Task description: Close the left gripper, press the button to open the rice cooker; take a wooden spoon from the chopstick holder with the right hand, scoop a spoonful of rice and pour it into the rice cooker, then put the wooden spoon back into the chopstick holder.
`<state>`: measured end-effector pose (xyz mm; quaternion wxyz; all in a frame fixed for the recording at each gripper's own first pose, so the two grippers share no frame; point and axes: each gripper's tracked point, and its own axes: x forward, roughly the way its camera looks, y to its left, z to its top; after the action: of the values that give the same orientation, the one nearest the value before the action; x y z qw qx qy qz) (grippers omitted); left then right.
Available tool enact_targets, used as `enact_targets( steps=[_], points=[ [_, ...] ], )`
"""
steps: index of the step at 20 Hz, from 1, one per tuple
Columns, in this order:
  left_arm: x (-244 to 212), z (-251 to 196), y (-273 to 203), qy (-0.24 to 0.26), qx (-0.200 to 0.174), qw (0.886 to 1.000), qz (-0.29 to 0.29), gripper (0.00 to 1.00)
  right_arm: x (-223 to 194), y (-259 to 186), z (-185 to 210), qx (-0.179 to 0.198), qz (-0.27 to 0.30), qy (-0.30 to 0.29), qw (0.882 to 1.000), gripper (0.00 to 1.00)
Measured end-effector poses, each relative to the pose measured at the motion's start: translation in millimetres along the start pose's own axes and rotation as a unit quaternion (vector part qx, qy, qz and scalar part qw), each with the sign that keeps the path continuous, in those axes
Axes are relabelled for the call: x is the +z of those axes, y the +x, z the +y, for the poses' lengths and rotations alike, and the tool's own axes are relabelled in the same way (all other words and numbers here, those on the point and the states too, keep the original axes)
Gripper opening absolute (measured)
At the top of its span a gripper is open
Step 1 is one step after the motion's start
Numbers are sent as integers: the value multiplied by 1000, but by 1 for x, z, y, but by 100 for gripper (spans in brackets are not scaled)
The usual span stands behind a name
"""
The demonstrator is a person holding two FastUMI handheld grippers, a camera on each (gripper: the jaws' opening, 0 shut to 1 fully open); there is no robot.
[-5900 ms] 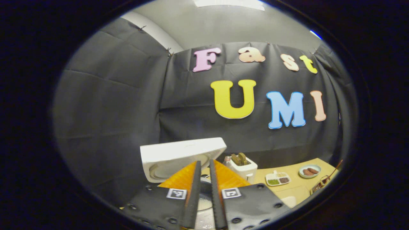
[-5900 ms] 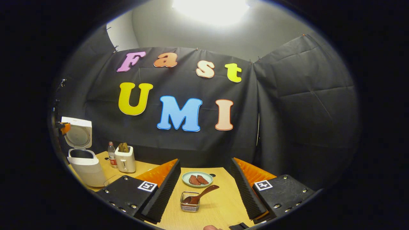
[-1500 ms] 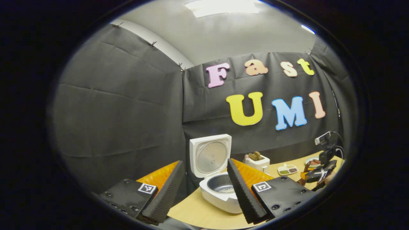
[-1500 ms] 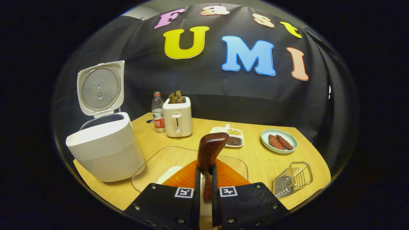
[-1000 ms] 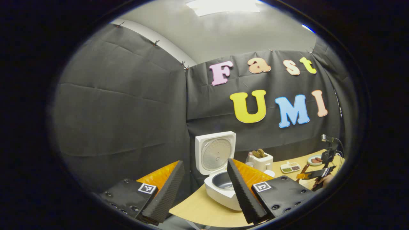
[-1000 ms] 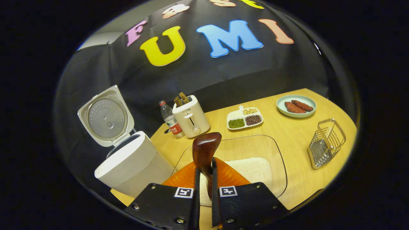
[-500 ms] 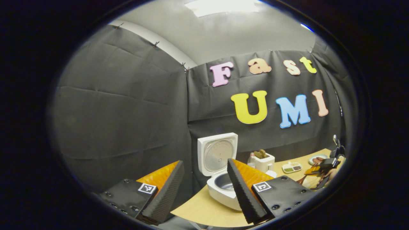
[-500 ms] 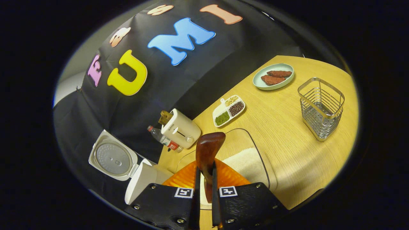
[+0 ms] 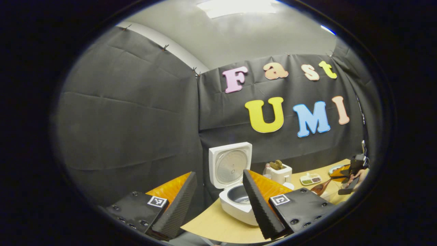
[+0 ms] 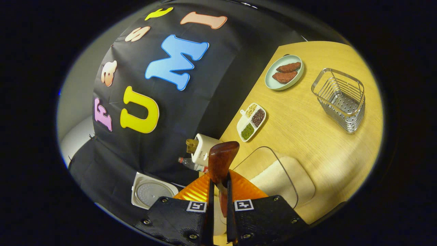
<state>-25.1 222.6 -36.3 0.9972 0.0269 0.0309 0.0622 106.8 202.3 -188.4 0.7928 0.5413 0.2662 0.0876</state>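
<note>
The rice cooker point(image 9: 235, 186), lid up, sits partly hidden behind the left tool point(image 9: 218, 201), whose fingers stand spread apart. At twelve o'clock from the right tool point(image 10: 218, 201), clamped on its handle, the wooden spoon point(image 10: 222, 160) hides part of the rice dish point(image 10: 280, 177); the chopstick holder point(image 10: 341, 99) lies at two o'clock.

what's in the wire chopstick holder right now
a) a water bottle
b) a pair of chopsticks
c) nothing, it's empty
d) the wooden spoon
c: in the right gripper view the chopstick holder stands empty on the table, while the wooden spoon is clamped between the fingers of the right gripper.
</note>
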Motion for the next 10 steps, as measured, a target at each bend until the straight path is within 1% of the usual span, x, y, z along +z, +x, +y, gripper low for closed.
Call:
enact_targets(
  steps=[6, 10],
  points=[
    [-6, -2, -1, -8, -1, 1000, -5, 94, -9, 6, 48, 46, 30, 20, 998, 15],
    [-18, 4, -4, -21, 5, 1000, 5, 94, -16, 9, 86, 76, 45, 6, 996, 15]
  ],
)
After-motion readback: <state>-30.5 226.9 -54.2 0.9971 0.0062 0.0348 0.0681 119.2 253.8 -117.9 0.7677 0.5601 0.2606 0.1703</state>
